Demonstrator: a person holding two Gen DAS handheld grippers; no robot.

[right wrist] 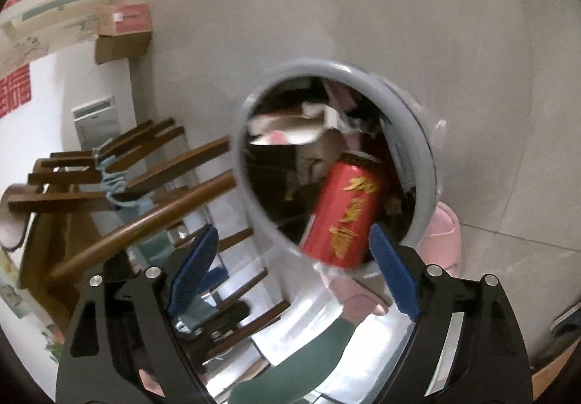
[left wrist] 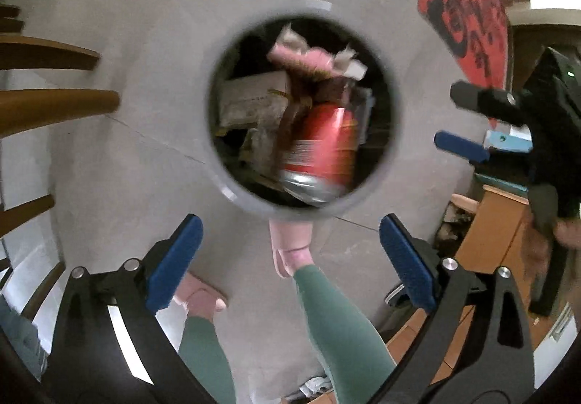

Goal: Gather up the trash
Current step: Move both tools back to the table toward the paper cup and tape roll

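Left gripper [left wrist: 290,258] jaws stood wide apart, nothing between the blue pads, pointed down at round grey-rimmed trash bin [left wrist: 218,164] on pale floor. Red drink can with yellow lettering [left wrist: 321,146], blurred, was inside the bin mouth over crumpled wrappers [left wrist: 254,102]. Pink slippers, green leggings below. Right wrist view: right gripper [right wrist: 290,269] also spread, empty; the can [right wrist: 341,215] tilted at the bin opening, clear of both pads

Grey tiled floor [left wrist: 109,168] under me. My pink slippers [left wrist: 290,240], green trouser legs [left wrist: 337,324] below. Wooden chair rails [right wrist: 145,215] at my side, a light blue coiled cord [right wrist: 112,182] hung on them. Red paper sign [left wrist: 468,15] propped on the far side. Cardboard boxes [right wrist: 123,33] stacked by the wall.
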